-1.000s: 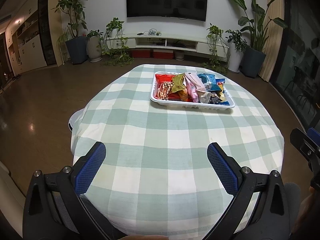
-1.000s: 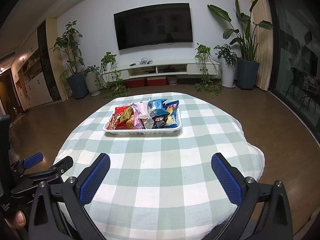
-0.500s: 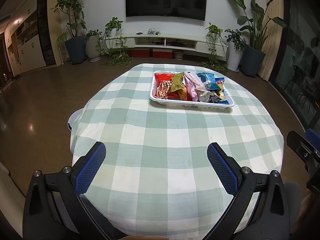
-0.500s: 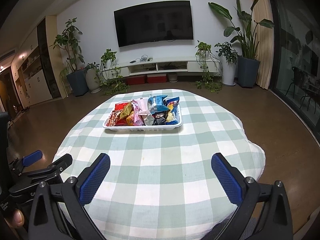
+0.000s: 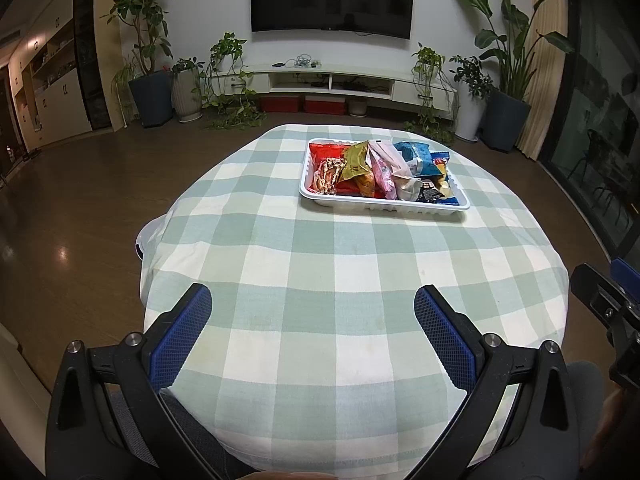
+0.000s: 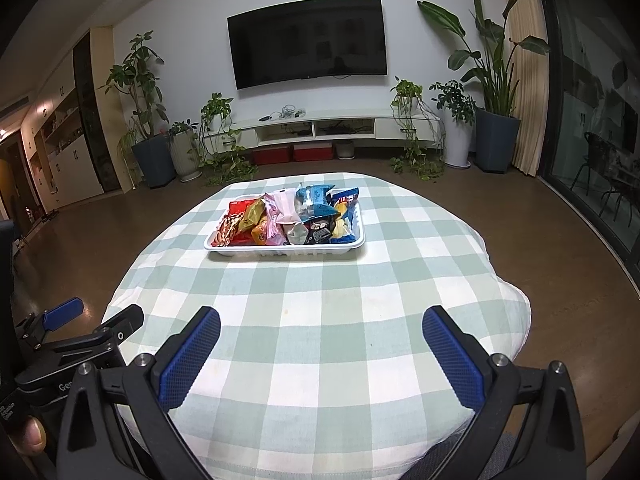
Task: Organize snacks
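A white tray (image 5: 382,206) full of snack packets stands on the far part of a round table with a green-and-white checked cloth (image 5: 320,264); it also shows in the right wrist view (image 6: 286,251). The packets (image 5: 372,168) are red, olive, pink, blue and black, packed side by side (image 6: 288,216). My left gripper (image 5: 316,316) is open and empty over the near edge of the table. My right gripper (image 6: 322,332) is open and empty, also near the front edge, well short of the tray.
The left gripper's body (image 6: 76,340) shows at the lower left of the right wrist view; the right gripper's body (image 5: 608,304) at the right of the left wrist view. Potted plants (image 6: 148,120), a TV (image 6: 306,52) and a low cabinet (image 6: 320,130) line the far wall.
Both views have tilted down slightly, so the tray sits lower in each frame. Both grippers stay open and the snacks have not moved.
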`<state>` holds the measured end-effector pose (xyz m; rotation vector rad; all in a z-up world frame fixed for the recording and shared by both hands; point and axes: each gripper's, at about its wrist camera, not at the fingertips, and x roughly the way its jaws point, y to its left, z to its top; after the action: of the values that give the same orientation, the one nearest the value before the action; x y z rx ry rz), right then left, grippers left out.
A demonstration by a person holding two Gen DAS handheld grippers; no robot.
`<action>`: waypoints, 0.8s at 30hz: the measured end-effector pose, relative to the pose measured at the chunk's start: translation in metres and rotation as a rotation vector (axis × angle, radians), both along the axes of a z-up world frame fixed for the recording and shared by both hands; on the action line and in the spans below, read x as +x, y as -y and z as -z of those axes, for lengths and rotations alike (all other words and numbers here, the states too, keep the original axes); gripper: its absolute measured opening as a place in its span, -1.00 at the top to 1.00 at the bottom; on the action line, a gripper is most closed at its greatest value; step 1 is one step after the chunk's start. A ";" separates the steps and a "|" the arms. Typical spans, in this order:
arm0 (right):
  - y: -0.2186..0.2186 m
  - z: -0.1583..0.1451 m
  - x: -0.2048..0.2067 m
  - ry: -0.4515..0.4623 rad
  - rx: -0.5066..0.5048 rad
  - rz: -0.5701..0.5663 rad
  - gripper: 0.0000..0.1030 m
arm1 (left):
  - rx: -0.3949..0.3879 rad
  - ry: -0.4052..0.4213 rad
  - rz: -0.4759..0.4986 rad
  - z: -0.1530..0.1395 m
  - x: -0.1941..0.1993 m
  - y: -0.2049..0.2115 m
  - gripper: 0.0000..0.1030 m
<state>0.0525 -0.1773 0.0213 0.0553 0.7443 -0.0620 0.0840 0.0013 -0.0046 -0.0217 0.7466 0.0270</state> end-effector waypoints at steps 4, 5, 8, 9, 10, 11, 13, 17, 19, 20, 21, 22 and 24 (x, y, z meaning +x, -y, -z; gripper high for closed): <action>0.000 0.001 0.000 -0.002 0.000 0.000 -1.00 | 0.000 0.000 0.000 0.000 0.000 0.000 -0.99; 0.000 -0.001 0.001 -0.001 -0.001 0.000 -1.00 | 0.000 0.000 0.000 0.000 0.000 0.000 -0.99; 0.000 -0.001 0.001 -0.001 0.000 0.000 -1.00 | 0.001 0.000 0.001 0.000 0.000 0.000 -0.99; 0.000 0.000 0.000 -0.002 -0.001 0.000 -1.00 | 0.001 -0.001 0.002 0.001 0.000 0.000 -0.99; 0.000 0.000 0.000 -0.002 -0.001 0.000 -1.00 | 0.001 -0.001 0.001 0.001 0.000 0.000 -0.99; 0.000 0.000 0.000 -0.002 0.000 0.000 -1.00 | 0.001 0.000 0.001 0.001 0.000 0.001 -0.99; 0.000 -0.002 0.001 -0.003 -0.001 0.000 -1.00 | 0.001 -0.001 0.001 0.001 0.000 0.001 -0.99; 0.000 -0.002 0.001 -0.002 -0.001 0.000 -1.00 | 0.002 -0.001 0.001 0.001 0.000 0.001 -0.99; 0.000 0.000 -0.001 -0.004 -0.001 0.001 -1.00 | 0.001 -0.001 0.001 0.001 0.000 0.001 -0.99; 0.000 -0.002 0.001 -0.004 -0.001 0.000 -1.00 | 0.001 -0.001 0.001 0.001 -0.001 0.001 -0.99; 0.000 -0.001 0.000 -0.004 -0.001 0.000 -1.00 | 0.001 -0.002 0.001 0.001 0.000 0.001 -0.99; 0.000 -0.002 0.001 -0.004 -0.001 0.000 -1.00 | 0.002 -0.002 0.001 0.001 0.000 0.001 -0.99; 0.000 -0.001 0.000 -0.004 0.000 0.000 -1.00 | 0.001 -0.002 0.001 0.001 0.000 0.001 -0.99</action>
<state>0.0526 -0.1774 0.0228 0.0547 0.7486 -0.0620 0.0839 0.0007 -0.0053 -0.0199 0.7483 0.0262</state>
